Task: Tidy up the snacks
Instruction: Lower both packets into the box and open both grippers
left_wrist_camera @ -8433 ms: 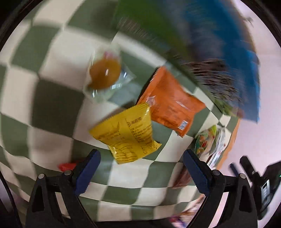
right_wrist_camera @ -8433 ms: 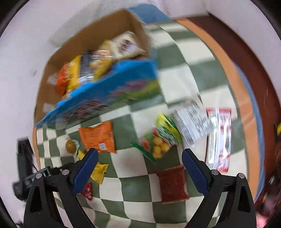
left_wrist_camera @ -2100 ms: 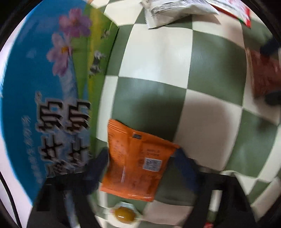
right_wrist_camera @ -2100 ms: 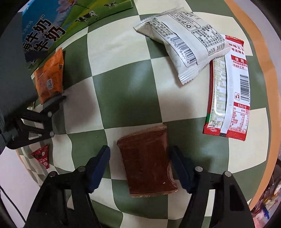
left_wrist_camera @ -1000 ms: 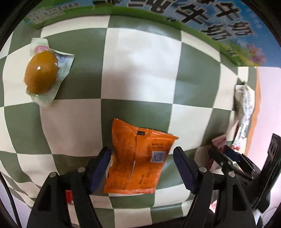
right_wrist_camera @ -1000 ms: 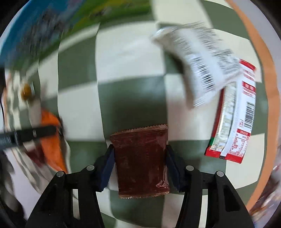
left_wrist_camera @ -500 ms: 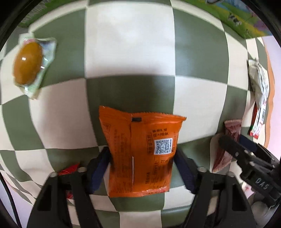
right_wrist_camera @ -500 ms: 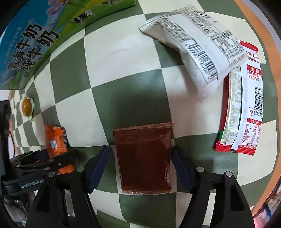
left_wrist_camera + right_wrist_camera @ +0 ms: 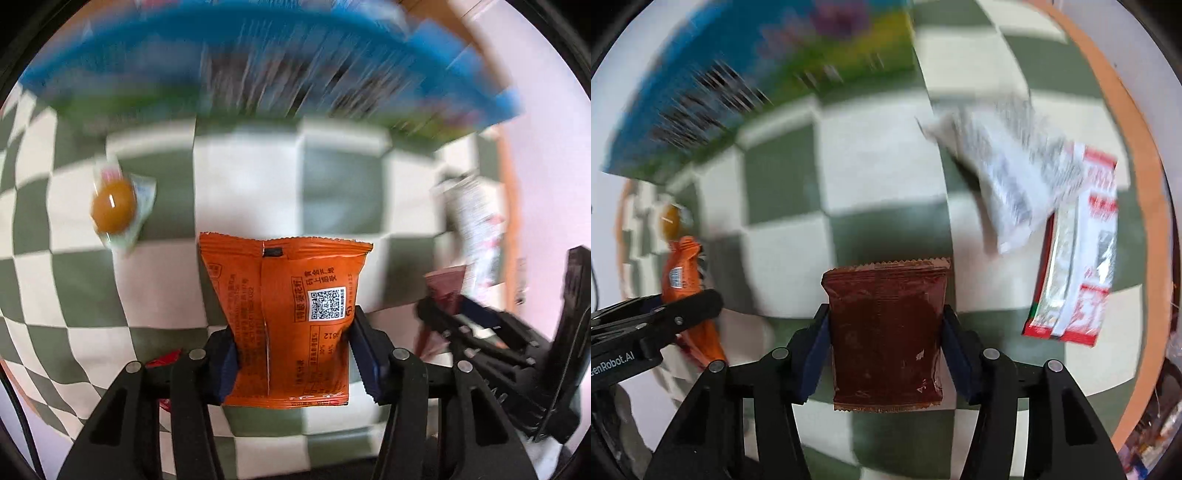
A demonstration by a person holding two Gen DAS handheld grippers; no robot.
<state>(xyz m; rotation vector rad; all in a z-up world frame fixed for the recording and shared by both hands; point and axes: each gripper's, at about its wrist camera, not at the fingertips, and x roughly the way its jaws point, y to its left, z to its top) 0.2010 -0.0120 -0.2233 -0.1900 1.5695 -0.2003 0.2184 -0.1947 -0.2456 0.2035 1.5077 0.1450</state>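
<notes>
My left gripper [image 9: 295, 354] is shut on an orange snack packet [image 9: 284, 314] and holds it above the green and white checked cloth [image 9: 251, 188]. My right gripper [image 9: 886, 354] is shut on a dark brown packet [image 9: 886, 332] and holds it above the cloth too. The blue milk-print box [image 9: 258, 59] stands ahead, blurred, and shows in the right wrist view [image 9: 738, 74]. The orange packet also shows at the left of the right wrist view [image 9: 683, 273], and the brown packet shows at the right of the left wrist view [image 9: 443, 288].
A wrapped brown egg-like snack [image 9: 114, 208] lies left on the cloth. A white packet [image 9: 1008, 177] and a red and white packet [image 9: 1075, 262] lie at the right near the orange table edge [image 9: 1137, 147]. A small red packet [image 9: 162, 360] lies under my left gripper.
Both grippers have closed on their packets and lifted them off the cloth. Both views have swung up towards the blue box, with motion blur.
</notes>
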